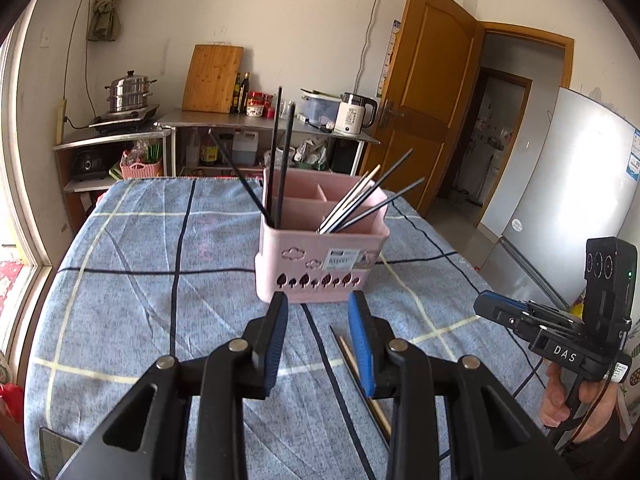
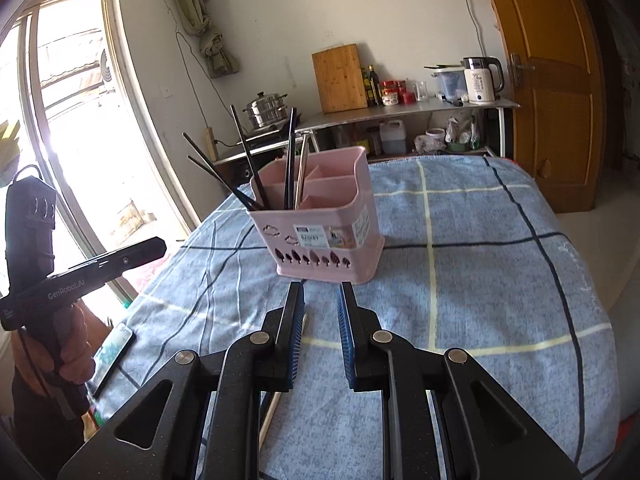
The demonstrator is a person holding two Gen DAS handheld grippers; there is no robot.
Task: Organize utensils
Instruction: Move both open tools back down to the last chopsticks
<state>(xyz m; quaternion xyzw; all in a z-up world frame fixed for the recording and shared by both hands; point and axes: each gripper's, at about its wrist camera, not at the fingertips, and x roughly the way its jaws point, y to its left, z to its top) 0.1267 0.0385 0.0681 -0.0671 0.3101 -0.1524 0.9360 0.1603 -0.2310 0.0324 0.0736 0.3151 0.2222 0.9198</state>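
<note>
Soft woven cloth (image 1: pixel 120 264), blue with pale and dark stripes, is covering the table, looking matt and slightly fuzzy. The pink caddy (image 1: pixel 320 256) is showing smooth moulded plastic with a paper label. Dark chopsticks (image 1: pixel 280 152) inside are looking sleek; a paler wooden pair (image 1: pixel 362 376) is lying on the cloth. The left tongs (image 1: pixel 318 312) are showing matt black plastic, ribbed blue pads (image 1: pixel 358 332) and shiny metal rivets.

Bright daylight floods in through the window (image 2: pixel 76 128), blown out white; both fisheye views stay sharp, with edges curved and vignetted.
</note>
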